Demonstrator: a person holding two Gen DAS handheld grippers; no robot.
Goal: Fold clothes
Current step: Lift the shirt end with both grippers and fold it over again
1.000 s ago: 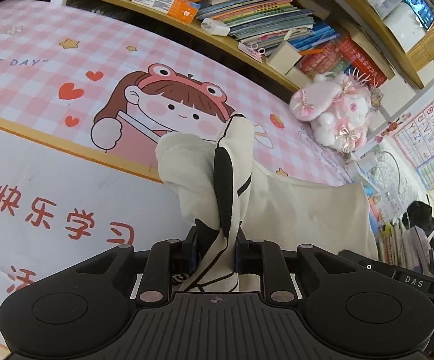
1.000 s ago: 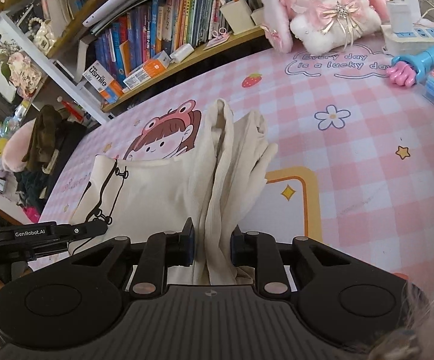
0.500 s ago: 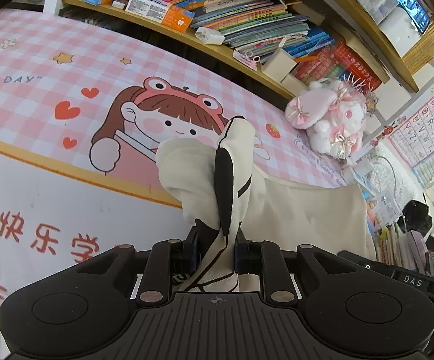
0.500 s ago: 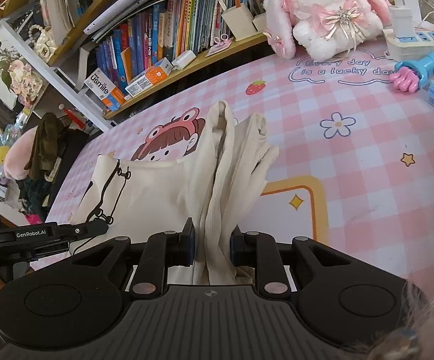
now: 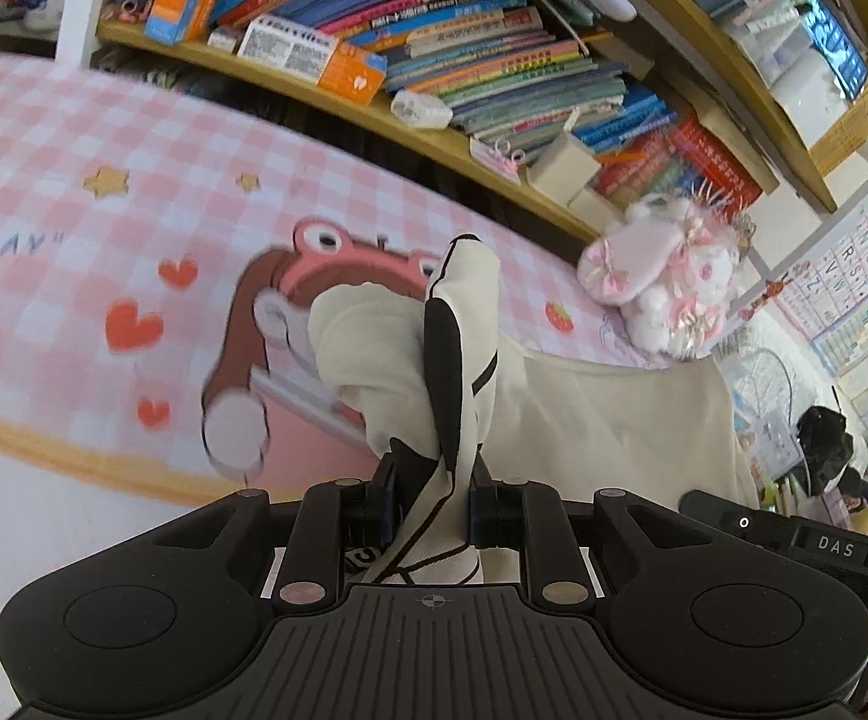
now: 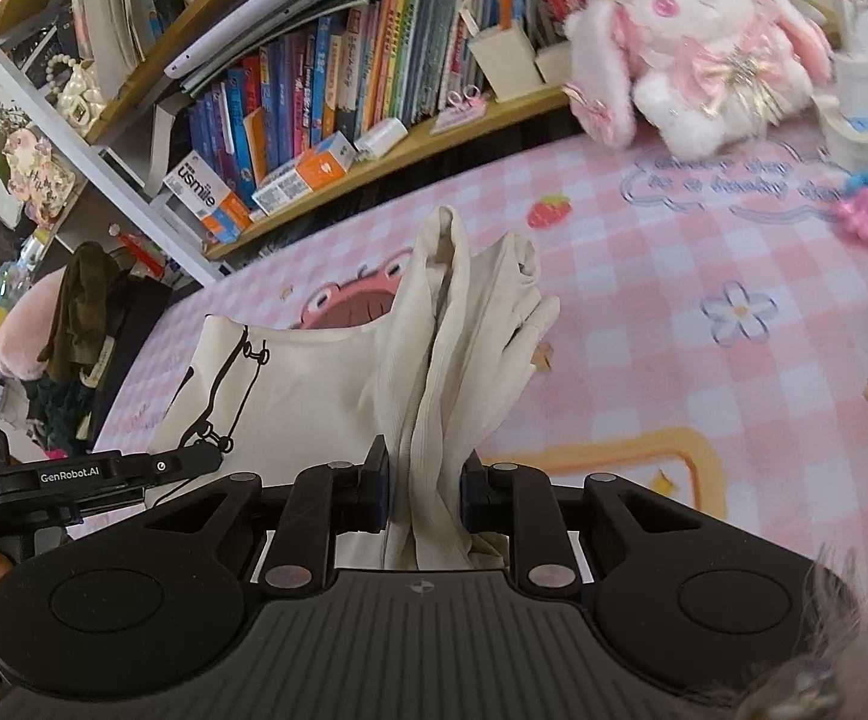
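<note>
A child's study corner at home. The surface [image 6: 734,252] wears a pink checked cartoon mat, with wooden shelves [image 5: 338,102] behind it crammed with bright children's books [image 6: 338,78]. A pink plush rabbit [image 6: 698,42] sits nearby, and an alphabet chart [image 5: 866,276] hangs on the wall.

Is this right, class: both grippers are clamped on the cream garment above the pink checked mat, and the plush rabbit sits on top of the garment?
One detail is wrong. The left gripper and right gripper are both shut on the cream garment above the pink checked mat, but the plush rabbit sits on the mat's far edge by the bookshelf, clear of the garment. The right wrist view shows it.
</note>
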